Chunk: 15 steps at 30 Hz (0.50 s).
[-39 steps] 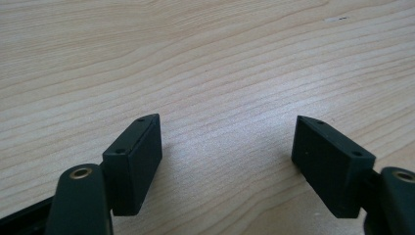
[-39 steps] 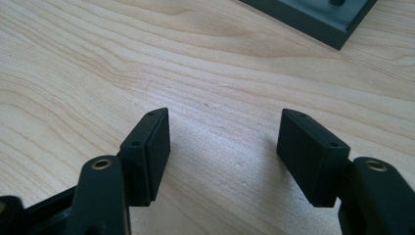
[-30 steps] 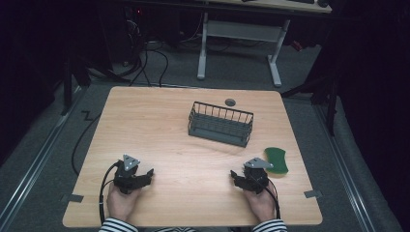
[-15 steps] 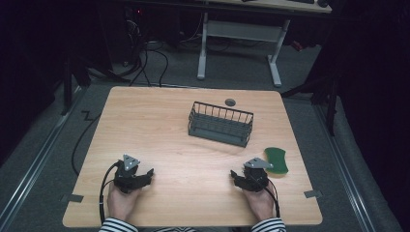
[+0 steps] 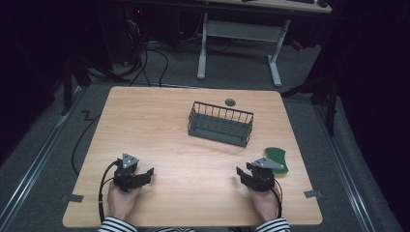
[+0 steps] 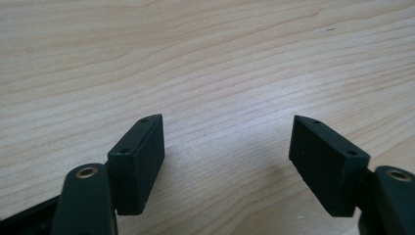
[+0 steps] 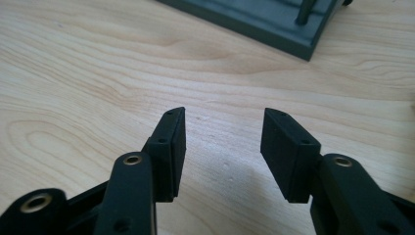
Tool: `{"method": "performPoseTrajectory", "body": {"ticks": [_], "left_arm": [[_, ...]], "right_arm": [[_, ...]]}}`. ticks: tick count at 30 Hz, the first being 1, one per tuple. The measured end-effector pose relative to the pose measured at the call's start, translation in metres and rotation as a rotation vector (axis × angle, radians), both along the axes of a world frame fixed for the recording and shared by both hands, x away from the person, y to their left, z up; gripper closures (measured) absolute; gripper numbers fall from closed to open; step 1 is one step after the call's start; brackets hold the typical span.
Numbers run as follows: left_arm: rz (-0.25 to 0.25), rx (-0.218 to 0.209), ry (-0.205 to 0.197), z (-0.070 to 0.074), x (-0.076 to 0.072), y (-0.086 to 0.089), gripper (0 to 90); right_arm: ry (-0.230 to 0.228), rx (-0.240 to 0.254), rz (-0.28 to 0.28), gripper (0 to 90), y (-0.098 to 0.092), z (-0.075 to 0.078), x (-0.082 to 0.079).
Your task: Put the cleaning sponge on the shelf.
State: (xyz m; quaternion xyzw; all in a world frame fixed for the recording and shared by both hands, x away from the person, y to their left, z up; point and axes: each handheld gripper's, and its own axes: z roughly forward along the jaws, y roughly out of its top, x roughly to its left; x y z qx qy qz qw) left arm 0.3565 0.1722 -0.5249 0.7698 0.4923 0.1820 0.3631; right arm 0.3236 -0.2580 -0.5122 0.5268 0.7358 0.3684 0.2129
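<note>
From above, my right gripper (image 5: 244, 175) rests just beside the flat green piece (image 5: 277, 158); it looks thin, stiff and light, best pinched at its edge. The left gripper (image 5: 145, 175) is well apart from it.

My left jaws gape over bare wood grain.

My right jaws, empty, have just been narrowing; the wire basket's (image 7: 274, 19) base lies ahead.

A flat dark green kidney-shaped piece (image 5: 277, 158) lies on the wooden counter (image 5: 159, 125), near its right edge.
</note>
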Motion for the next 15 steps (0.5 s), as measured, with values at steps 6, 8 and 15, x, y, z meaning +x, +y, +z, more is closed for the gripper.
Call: {"method": "performPoseTrajectory", "body": {"ticks": [6,8,15], "left_arm": [[-0.040,-0.017,0.019,0.013,0.005,-0.006,34.6],[-0.066,-0.018,0.011,0.020,0.011,-0.014,35.3],[-0.116,-0.007,0.003,0.036,0.029,-0.032,38.7]], "right_arm": [[-0.021,0.024,0.001,56.7,-0.014,0.018,-0.005],[-0.026,0.022,0.001,56.9,-0.018,0.023,-0.004],[-0.033,0.006,-0.003,57.9,-0.024,0.036,0.004]]}}
